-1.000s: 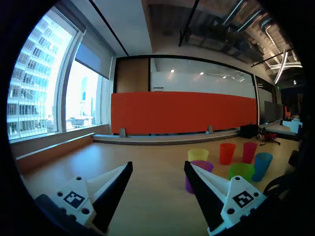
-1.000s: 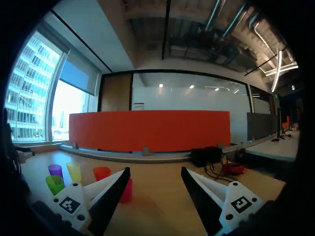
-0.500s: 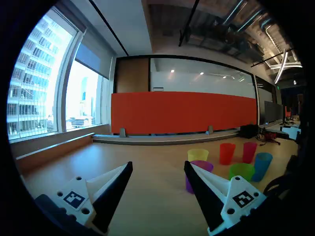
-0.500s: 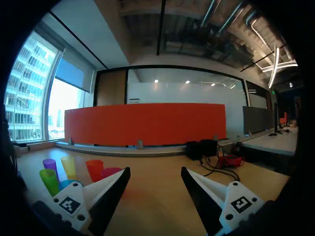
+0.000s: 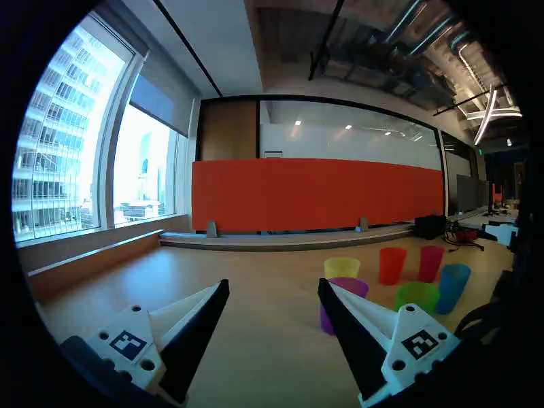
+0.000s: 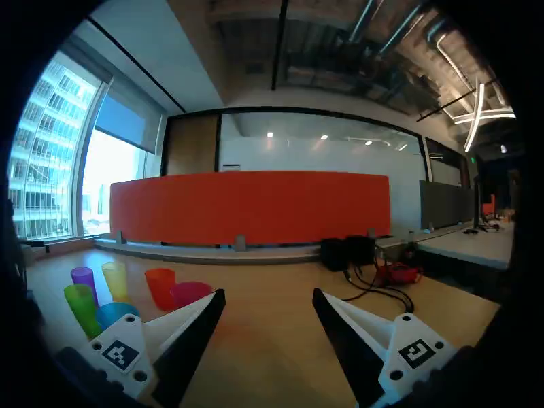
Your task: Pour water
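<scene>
No legible text — none anywhere

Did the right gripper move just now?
Yes. In the right gripper view the long orange wall panel sits higher and slightly further left than a second ago, so the right gripper has tipped downward and a little rightward.

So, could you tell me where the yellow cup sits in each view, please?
Left gripper view: the yellow cup is right of centre, just behind the purple cup.
Right gripper view: lower left, between the purple cup and the orange cup.
Shared landmark: the long orange partition behind.
</scene>
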{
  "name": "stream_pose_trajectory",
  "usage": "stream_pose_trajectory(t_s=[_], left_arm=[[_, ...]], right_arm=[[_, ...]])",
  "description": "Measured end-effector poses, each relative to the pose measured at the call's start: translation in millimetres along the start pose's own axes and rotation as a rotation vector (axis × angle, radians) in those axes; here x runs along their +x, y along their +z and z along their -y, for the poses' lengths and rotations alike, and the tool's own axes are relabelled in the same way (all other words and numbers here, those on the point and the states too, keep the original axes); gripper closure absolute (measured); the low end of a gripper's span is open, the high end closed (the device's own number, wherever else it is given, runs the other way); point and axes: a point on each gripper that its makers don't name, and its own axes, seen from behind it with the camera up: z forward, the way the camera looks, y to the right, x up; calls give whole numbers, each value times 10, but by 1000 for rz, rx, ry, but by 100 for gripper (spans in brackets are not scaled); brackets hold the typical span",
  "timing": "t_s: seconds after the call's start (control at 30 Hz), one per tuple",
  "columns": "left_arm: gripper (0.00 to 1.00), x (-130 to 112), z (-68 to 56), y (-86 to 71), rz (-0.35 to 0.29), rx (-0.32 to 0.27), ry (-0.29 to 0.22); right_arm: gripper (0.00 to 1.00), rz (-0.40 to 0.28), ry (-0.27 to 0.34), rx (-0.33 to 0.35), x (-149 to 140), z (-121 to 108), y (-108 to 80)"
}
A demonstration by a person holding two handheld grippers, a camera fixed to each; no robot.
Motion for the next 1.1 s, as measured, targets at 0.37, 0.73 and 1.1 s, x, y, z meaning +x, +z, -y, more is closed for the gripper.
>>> stream_pose_trajectory(t_s=[0.37, 0.73, 1.1], left_arm=[[3, -1, -10, 9, 0, 0, 0], [3, 0, -10, 7, 0, 0, 0], [3, -2, -8, 9, 0, -1, 0]], right_arm=[[0, 8, -11, 2, -24, 29, 1], [0, 8, -11, 6, -20, 53, -7], [0, 11, -11, 7, -25, 61, -14]])
